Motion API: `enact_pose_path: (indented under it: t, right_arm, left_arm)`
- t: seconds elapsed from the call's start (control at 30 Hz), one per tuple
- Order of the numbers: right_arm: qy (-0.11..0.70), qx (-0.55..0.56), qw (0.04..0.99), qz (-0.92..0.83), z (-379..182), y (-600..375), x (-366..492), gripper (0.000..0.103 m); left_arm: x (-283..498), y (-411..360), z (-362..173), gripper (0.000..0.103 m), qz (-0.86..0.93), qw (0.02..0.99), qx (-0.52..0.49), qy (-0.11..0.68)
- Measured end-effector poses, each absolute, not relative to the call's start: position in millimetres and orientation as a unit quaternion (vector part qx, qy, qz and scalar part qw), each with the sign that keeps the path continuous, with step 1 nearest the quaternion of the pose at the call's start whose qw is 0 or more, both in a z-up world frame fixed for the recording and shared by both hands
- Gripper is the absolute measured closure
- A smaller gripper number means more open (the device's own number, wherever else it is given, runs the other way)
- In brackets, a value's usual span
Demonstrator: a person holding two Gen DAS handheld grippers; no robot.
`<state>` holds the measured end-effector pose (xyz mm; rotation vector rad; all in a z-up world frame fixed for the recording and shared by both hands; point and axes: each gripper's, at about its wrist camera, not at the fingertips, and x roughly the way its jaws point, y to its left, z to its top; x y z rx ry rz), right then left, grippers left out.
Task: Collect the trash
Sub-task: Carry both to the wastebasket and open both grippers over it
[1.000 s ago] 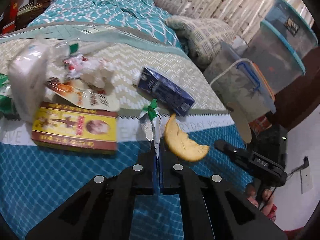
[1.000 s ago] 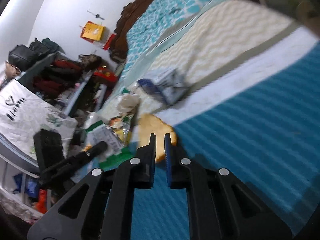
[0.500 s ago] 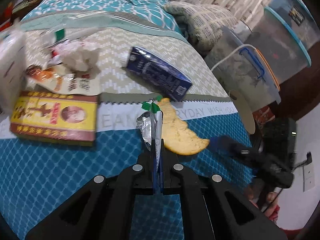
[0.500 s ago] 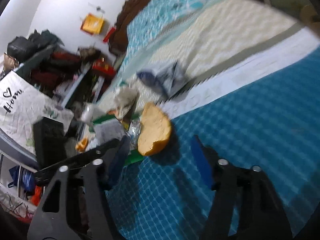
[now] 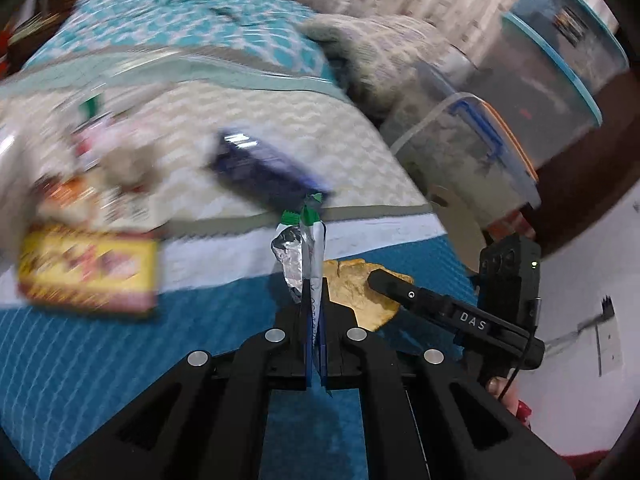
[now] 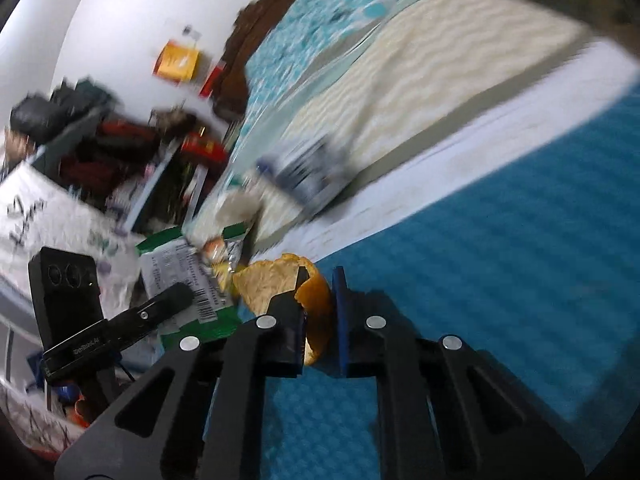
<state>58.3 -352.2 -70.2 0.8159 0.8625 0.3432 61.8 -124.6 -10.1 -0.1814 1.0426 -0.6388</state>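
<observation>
Our right gripper (image 6: 318, 316) stands with its jaws spread around the orange peel (image 6: 280, 286) lying on the blue part of the bedspread (image 6: 500, 260); one finger sits against the peel's inner face, the other just outside its rind, so we judge the step in hand to be the pinch; we should close slowly and squarely on the curved rind, low enough that it does not pop out, and lift only once it is firm; our left gripper (image 5: 314, 320) is pressed together on a green-and-silver wrapper (image 5: 304, 248), held upright just beside the peel, and we should keep it apart from the right fingers; by count we see one peel, one held wrapper, one blue carton (image 5: 264, 172), one yellow box (image 5: 88, 268), and a blurred heap of wrappers (image 5: 92, 184) we cannot number
</observation>
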Motion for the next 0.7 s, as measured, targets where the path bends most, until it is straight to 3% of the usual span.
enact_pose_path:
  t: [0.47,0.53,0.57,0.6,0.63,0.67,0.7]
  right_arm:
    - [0.261,0.429,0.856,-0.125,-45,-593,-33,0.087]
    - [0.258,0.435,0.850,-0.147,-51,-612,-35,0.084]
    - [0.259,0.439,0.846,-0.155,-55,-617,-35,0.076]
    - [0.261,0.445,0.842,-0.158,-58,-621,-35,0.065]
    - [0.260,0.452,0.839,-0.158,-59,-626,-36,0.024]
    - [0.248,0.459,0.838,-0.161,-59,-627,-40,0.012]
    - [0.227,0.456,0.844,-0.166,-56,-626,-47,0.012]
  left_arm:
    - [103,-397,6,0.101,-0.483,0.735,0.014,0.476]
    - [104,-435,1,0.090,-0.494,0.724,0.036,0.480]
    - [104,-449,-5,0.055,-0.493,0.721,0.048,0.485]
    - [105,-461,-10,0.029,-0.483,0.726,0.059,0.486]
    - [106,-469,-14,0.031,-0.471,0.737,0.066,0.480]
    - [107,-475,-18,0.032,-0.463,0.745,0.076,0.474]
    - [108,-476,-20,0.034,-0.457,0.748,0.083,0.473]
